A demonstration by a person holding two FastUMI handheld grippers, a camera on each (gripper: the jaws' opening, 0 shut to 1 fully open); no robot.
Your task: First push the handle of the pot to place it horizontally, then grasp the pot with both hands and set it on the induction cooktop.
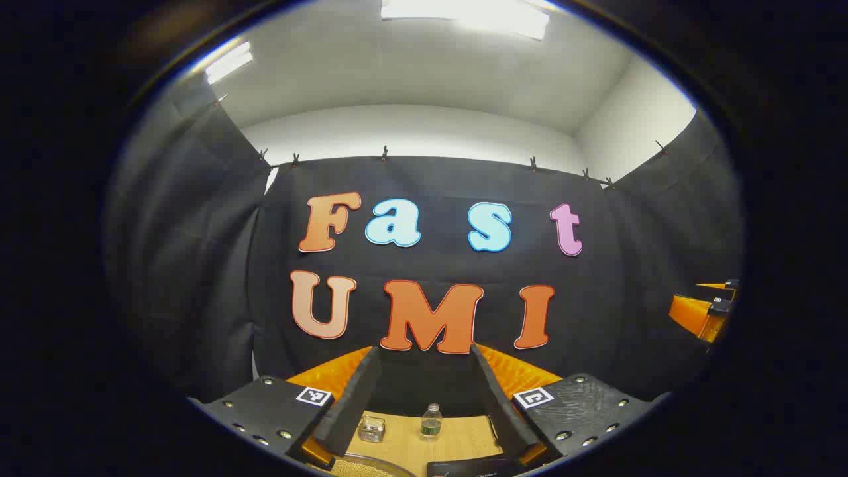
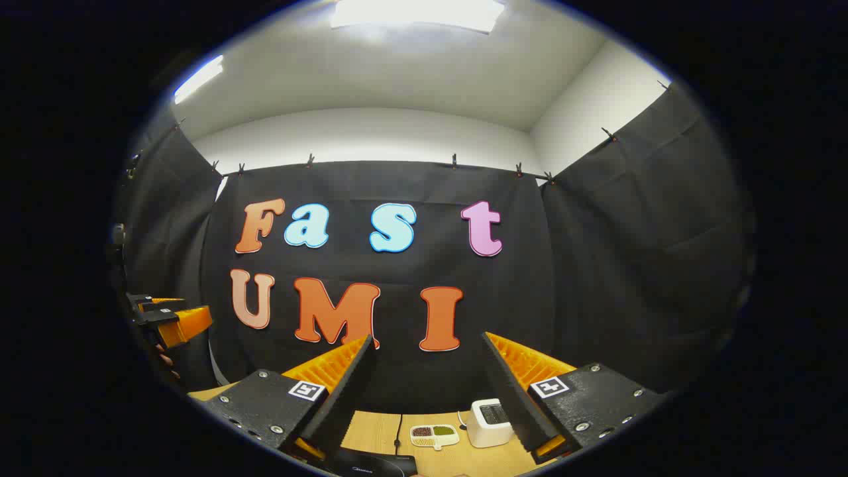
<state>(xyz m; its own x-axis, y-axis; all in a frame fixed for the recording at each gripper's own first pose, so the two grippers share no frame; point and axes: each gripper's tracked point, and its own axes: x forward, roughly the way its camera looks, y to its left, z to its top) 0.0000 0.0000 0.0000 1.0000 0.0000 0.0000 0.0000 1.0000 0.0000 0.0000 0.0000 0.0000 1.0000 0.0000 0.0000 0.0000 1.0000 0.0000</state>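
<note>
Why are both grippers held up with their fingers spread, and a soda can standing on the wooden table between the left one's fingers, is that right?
Nearly. The thing between the left gripper's spread fingers is a small water bottle, not a soda can; the left gripper view shows it upright on the wooden table. The right gripper is spread too.

Both the left gripper (image 1: 424,387) and the right gripper (image 2: 427,391) have ribbed orange jaws faced with black pads, on black screw-studded blocks bearing square black-and-white markers.
</note>
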